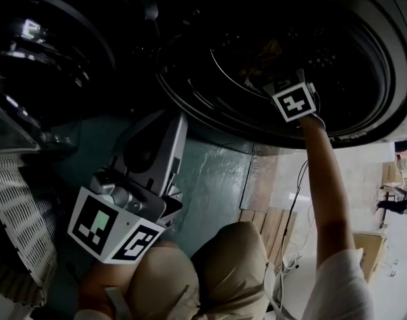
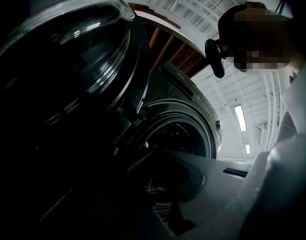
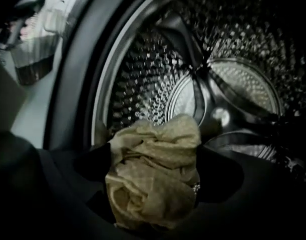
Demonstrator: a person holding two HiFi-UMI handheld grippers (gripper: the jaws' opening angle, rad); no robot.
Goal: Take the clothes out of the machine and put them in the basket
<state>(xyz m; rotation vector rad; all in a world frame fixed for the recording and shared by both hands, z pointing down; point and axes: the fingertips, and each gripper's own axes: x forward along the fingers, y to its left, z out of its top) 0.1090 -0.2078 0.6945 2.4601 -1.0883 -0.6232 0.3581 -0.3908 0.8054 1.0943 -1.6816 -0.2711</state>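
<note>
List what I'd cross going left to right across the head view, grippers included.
White slatted laundry basket → left gripper → right gripper → cardboard box at the far right.

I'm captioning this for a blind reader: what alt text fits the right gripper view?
A crumpled tan cloth lies between the right gripper's open jaws at the mouth of a washing machine. Behind it is the shiny dimpled drum.

Cloth [image 3: 153,179] lies inside the machine [image 1: 384,79], near its mouth. Door [image 1: 50,52] stands left of the machine; basket [image 1: 16,205] further left and lower.
</note>
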